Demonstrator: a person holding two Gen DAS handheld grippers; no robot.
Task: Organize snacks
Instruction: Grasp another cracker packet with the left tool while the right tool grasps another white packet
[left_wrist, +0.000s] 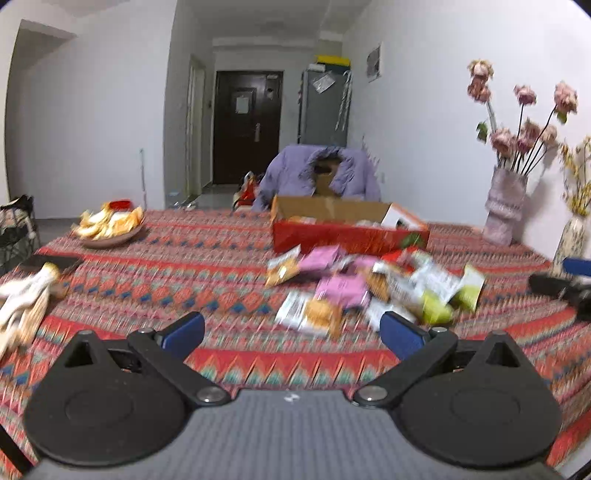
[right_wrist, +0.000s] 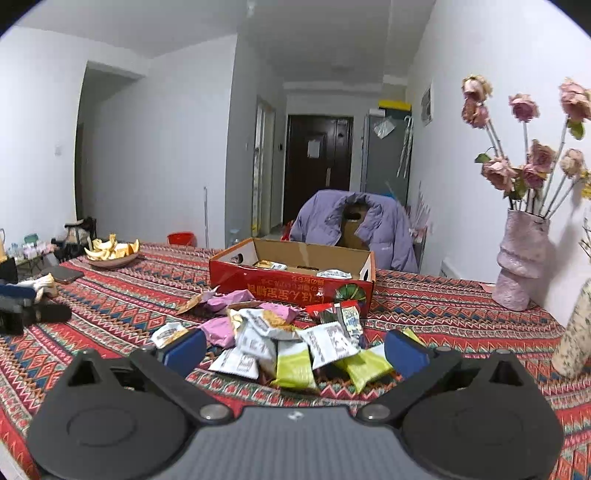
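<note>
A pile of snack packets (left_wrist: 369, 288) in pink, white, orange and green lies on the patterned tablecloth in front of an open red cardboard box (left_wrist: 347, 236). In the right wrist view the pile (right_wrist: 280, 343) sits just ahead of my right gripper (right_wrist: 295, 350), with the box (right_wrist: 291, 284) behind it holding a few packets. My left gripper (left_wrist: 291, 332) is open and empty, left of and short of the pile. My right gripper is open and empty, its jaws spread around the near packets without touching them.
A plate of orange peels (left_wrist: 110, 225) sits far left, with a phone (left_wrist: 51, 262) and a glove (left_wrist: 22, 306) near the left edge. Vases of dried flowers (right_wrist: 521, 258) stand at the right wall. A chair with a purple jacket (right_wrist: 354, 225) stands behind the table.
</note>
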